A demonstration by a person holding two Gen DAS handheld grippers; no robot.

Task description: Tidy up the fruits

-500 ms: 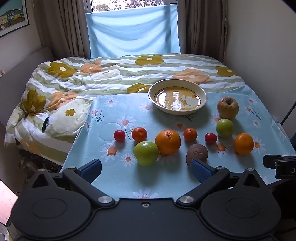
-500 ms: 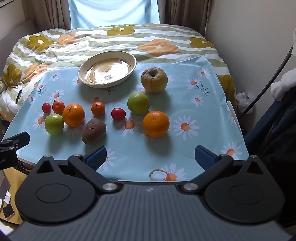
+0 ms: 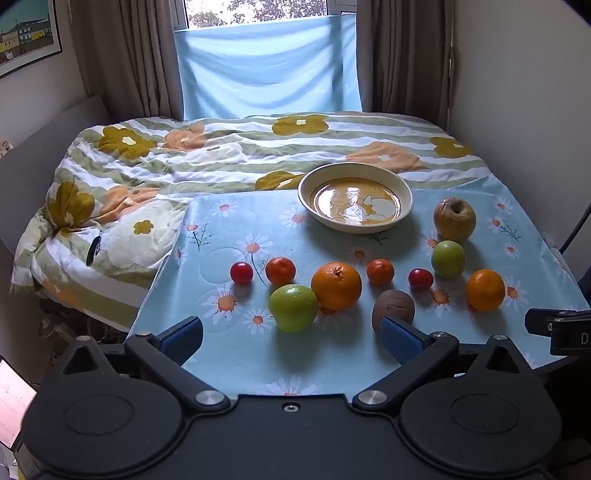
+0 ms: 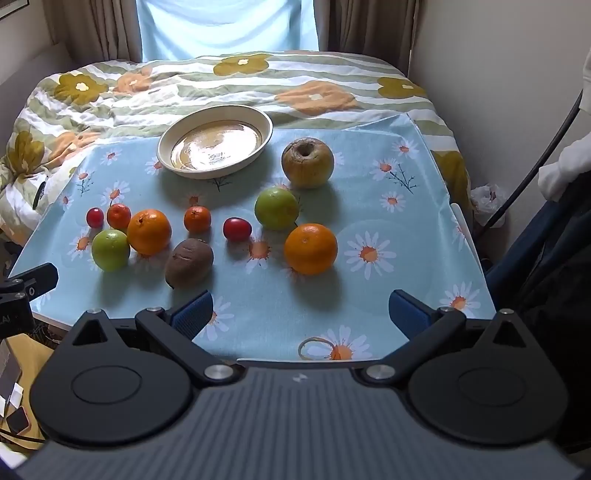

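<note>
On the daisy cloth, the bowl holds no fruit; both grippers' fingers spread wide.

I see a flowered duvet over the bed, brown curtains, a blue cloth across the window, a framed picture on the wall, a rubber band on the daisy cloth

Place: a home bedroom
Bed: flowered quilt spread across it
Window: brown curtains, blue cloth hung over it
Wall: framed picture
</note>
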